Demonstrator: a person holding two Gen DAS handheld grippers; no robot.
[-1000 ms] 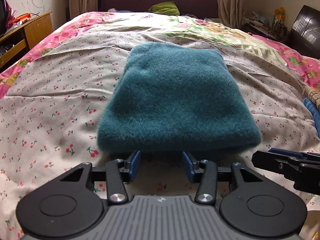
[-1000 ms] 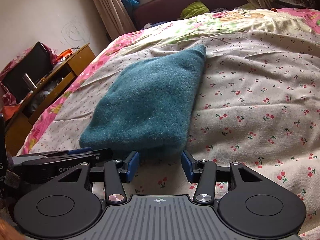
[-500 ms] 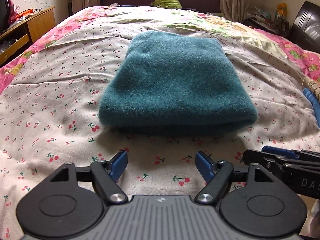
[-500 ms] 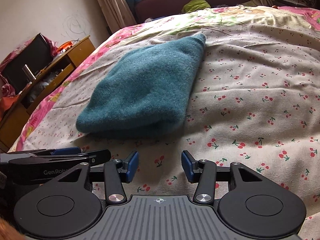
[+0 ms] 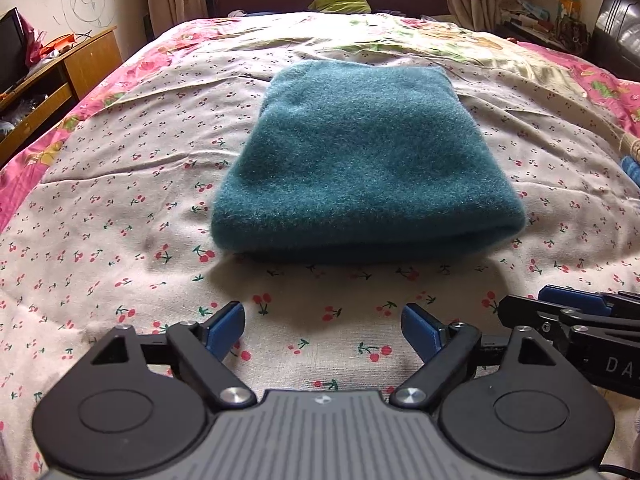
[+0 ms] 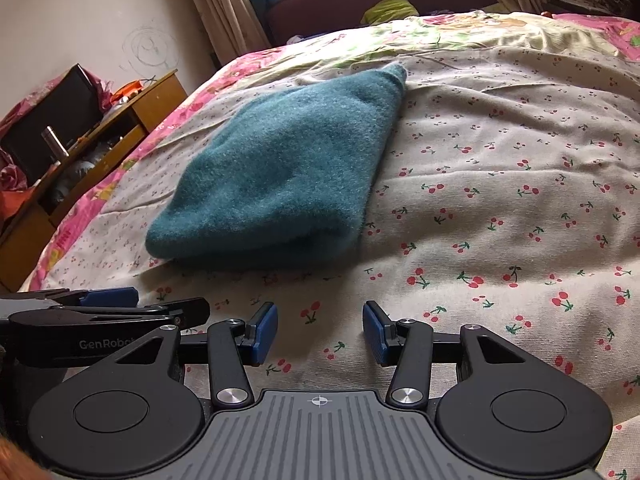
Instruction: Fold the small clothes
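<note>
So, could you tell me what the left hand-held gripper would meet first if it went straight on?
Probably the near folded edge of the teal garment; the left hand-held gripper is open, with only cherry-print bedsheet between them.

Both views are taken low over the bed [image 5: 100,216], facing its far headboard end. From the left wrist view, the folded teal garment [image 5: 360,160] is seen head-on and near; from the right wrist view (angled leftward), it [image 6: 280,172] is seen obliquely. Garment, cherry-print sheet [image 6: 500,200] and left-side cabinet [image 6: 104,148] are shared.
</note>
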